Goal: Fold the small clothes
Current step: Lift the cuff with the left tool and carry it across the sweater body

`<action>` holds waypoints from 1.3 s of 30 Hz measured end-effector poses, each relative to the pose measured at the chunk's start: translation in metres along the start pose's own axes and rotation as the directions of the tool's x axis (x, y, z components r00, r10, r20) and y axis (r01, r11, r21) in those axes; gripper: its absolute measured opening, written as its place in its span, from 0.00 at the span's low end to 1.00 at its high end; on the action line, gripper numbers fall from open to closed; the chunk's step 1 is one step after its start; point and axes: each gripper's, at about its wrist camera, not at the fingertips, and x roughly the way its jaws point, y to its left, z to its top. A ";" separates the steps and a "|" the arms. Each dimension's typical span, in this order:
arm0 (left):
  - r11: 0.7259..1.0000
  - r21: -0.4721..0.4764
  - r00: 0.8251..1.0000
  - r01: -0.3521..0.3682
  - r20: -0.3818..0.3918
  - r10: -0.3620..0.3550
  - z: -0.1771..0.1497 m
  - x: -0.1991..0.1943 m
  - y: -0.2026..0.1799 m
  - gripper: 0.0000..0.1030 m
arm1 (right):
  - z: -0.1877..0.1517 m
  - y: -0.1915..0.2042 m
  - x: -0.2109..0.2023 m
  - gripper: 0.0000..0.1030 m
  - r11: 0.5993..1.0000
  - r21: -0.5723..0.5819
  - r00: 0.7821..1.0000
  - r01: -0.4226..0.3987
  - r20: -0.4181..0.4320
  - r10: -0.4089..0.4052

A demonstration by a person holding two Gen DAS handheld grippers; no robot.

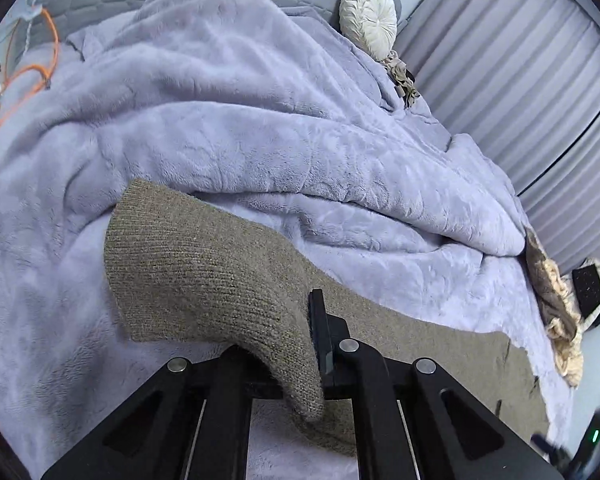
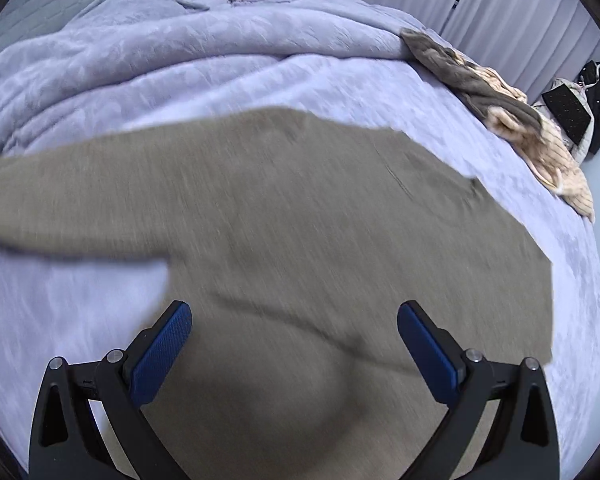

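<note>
A tan knit sweater (image 2: pixel 300 216) lies spread on a lavender plush blanket (image 2: pixel 180 64), one sleeve reaching left. My left gripper (image 1: pixel 306 344) is shut on the sleeve (image 1: pixel 204 264) and holds its cuff end lifted above the blanket; the rest of the sweater (image 1: pixel 440 344) trails to the right. My right gripper (image 2: pixel 294 332) is open and empty, its blue pads (image 2: pixel 162 352) spread wide just above the sweater's body. The right wrist view is motion-blurred.
A round cream cushion (image 1: pixel 368 20) and a crumpled beige garment (image 1: pixel 404 76) sit at the head of the bed. A brown and cream pile of clothes (image 2: pixel 520 120) lies at the bed's right edge. Grey curtains (image 1: pixel 520 60) hang beyond. Orange cables (image 1: pixel 28 76) are at left.
</note>
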 end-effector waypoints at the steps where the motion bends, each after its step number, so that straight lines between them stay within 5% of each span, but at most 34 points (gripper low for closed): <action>1: 1.000 0.011 1.000 -0.009 -0.004 0.009 0.001 0.000 0.000 0.09 | 0.012 0.006 0.007 0.99 1.000 0.003 1.000 0.001 -0.002 -0.001; 4: 1.000 0.021 1.000 -0.017 -0.025 0.018 0.006 0.004 0.000 0.09 | 0.041 0.030 0.034 0.99 0.999 0.004 0.999 0.037 -0.038 -0.037; 8: 0.997 0.057 0.998 -0.044 -0.052 0.047 0.013 0.006 -0.009 0.09 | 0.051 0.066 0.068 0.99 0.998 -0.056 0.985 -0.023 -0.171 0.013; 11: 0.988 0.125 0.993 -0.096 -0.061 0.104 0.011 0.007 -0.025 0.09 | 0.053 0.075 0.054 0.99 0.995 -0.104 0.993 -0.008 -0.114 -0.004; 14: 0.974 0.181 0.986 -0.133 -0.076 0.149 0.008 0.007 -0.041 0.09 | 0.050 0.063 0.035 0.99 0.996 -0.061 0.994 -0.067 -0.091 0.061; 39: 0.895 0.410 0.966 -0.174 -0.106 0.236 -0.036 0.021 -0.160 0.08 | 0.021 -0.040 0.000 0.99 0.999 0.008 0.998 -0.031 -0.056 0.032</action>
